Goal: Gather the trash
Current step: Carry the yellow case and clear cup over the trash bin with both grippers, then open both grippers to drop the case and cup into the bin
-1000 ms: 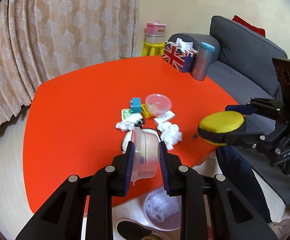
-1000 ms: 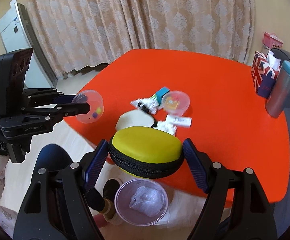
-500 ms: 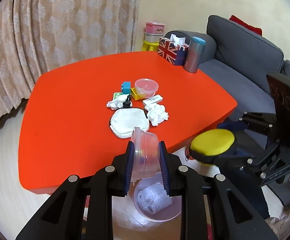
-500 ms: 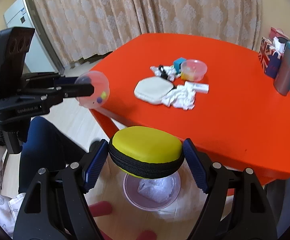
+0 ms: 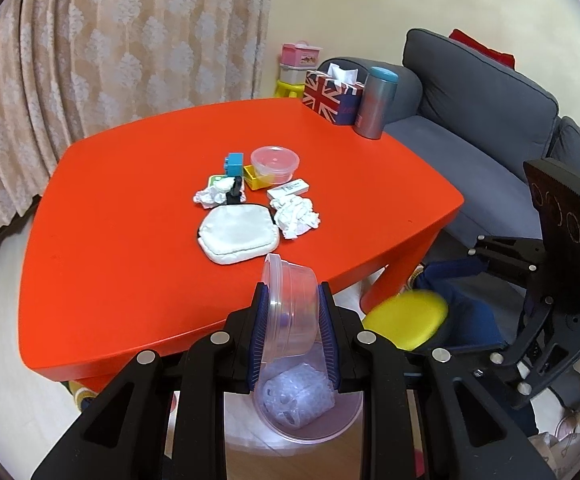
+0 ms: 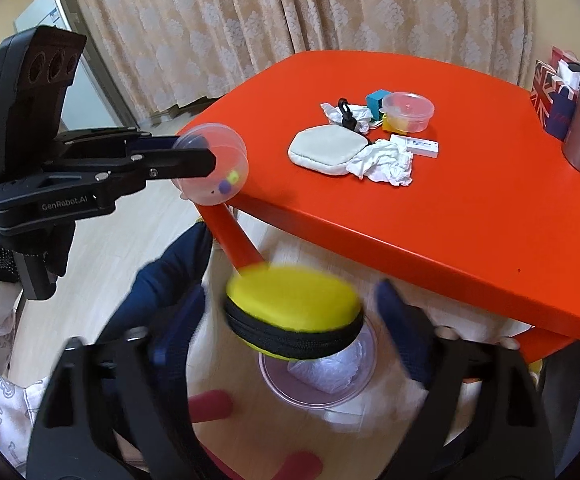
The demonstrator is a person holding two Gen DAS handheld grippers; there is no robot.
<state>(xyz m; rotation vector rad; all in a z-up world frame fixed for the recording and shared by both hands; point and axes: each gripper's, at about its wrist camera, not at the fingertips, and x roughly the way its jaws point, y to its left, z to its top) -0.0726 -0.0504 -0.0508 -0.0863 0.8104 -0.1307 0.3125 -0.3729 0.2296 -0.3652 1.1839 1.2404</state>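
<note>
- Orange table (image 5: 129,240), clutter mid-top: white pouch (image 5: 238,236), crumpled tissue (image 5: 296,216).
- My right gripper (image 6: 294,312): jaws opening, yellow zip case (image 6: 294,304) between them, pads clear of it, above the trash bin (image 6: 273,380).
- My left gripper (image 5: 293,334) pinching clear plastic tub (image 5: 290,304), tilted over the bin.

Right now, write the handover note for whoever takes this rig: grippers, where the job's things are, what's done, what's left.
Left gripper: shut on the clear lidded tub, held tilted above the trash bin on the floor beside the red table.
Right gripper: jaws opening; the yellow zip case is between them, clear of the pads, directly over the bin.
Done: bin already holds crumpled clear plastic.
Left: release the tub, then clear the table: two crumpled tissues, white pouch, small white box, second clear tub, small coloured blocks.
</note>
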